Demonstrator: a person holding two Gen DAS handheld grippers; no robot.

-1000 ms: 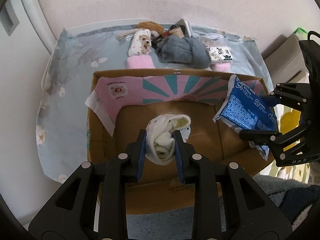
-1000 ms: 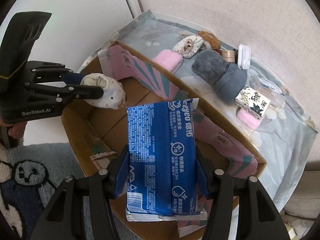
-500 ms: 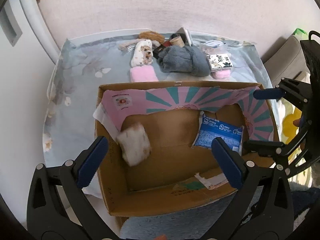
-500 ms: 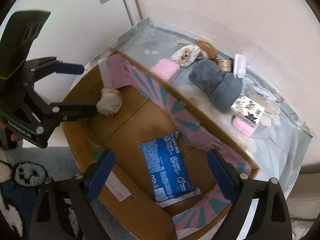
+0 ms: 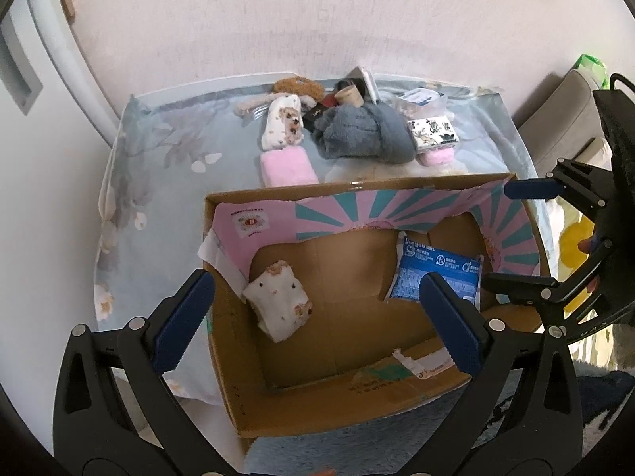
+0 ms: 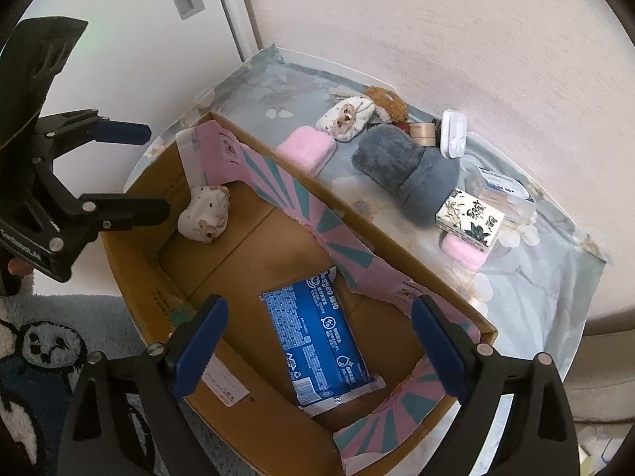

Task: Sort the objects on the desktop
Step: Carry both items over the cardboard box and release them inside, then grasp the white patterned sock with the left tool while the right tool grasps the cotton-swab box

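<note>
Left hand-held gripper and right hand-held gripper both released, low in frame, blue wipes pack partly hidden behind a finger in the left view, rolled sock lower left in cardboard box, small items at the bench rear hard to make out.

Both grippers open, nothing held.

Left gripper is spread wide with blue-padded fingers well apart, pointing downward; seen from the right wrist view it sits at left, jaws parted. Right gripper is likewise spread wide, its blue pads apart, empty.
</note>
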